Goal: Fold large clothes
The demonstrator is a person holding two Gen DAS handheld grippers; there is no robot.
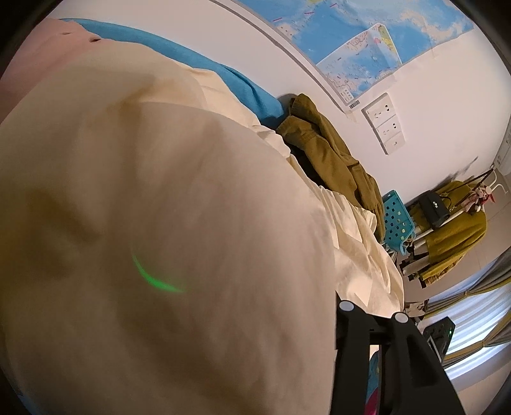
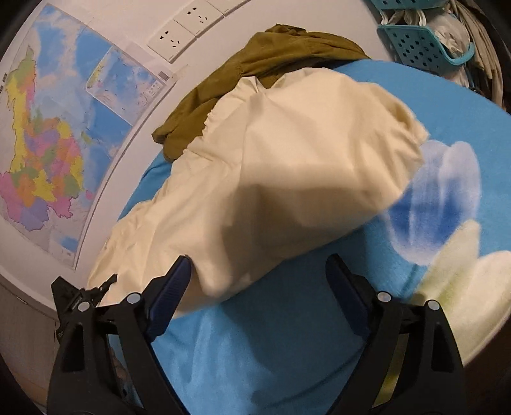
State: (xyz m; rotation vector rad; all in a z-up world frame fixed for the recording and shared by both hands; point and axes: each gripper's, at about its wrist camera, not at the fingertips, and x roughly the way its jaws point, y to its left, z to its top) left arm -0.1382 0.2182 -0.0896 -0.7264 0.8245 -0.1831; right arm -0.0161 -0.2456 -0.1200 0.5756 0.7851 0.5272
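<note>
A large cream garment [image 2: 287,166] lies bunched on a blue floral blanket [image 2: 287,335]. My right gripper [image 2: 258,271] is open just above the blanket, its left finger [image 2: 172,287] touching the garment's near edge. In the left wrist view the cream garment [image 1: 159,223] fills most of the frame, draped close over the lens and hiding the left fingers; only the gripper's black frame [image 1: 383,351] shows at the bottom right. An olive green garment [image 2: 255,73] lies crumpled behind the cream one, against the wall; it also shows in the left wrist view [image 1: 329,153].
A wall map [image 2: 48,143] and white sockets [image 2: 185,28] are on the wall behind the bed. Turquoise baskets [image 2: 424,48] stand at the far right. In the left wrist view a rack with a mustard garment and a black bag [image 1: 447,217] stands past the bed.
</note>
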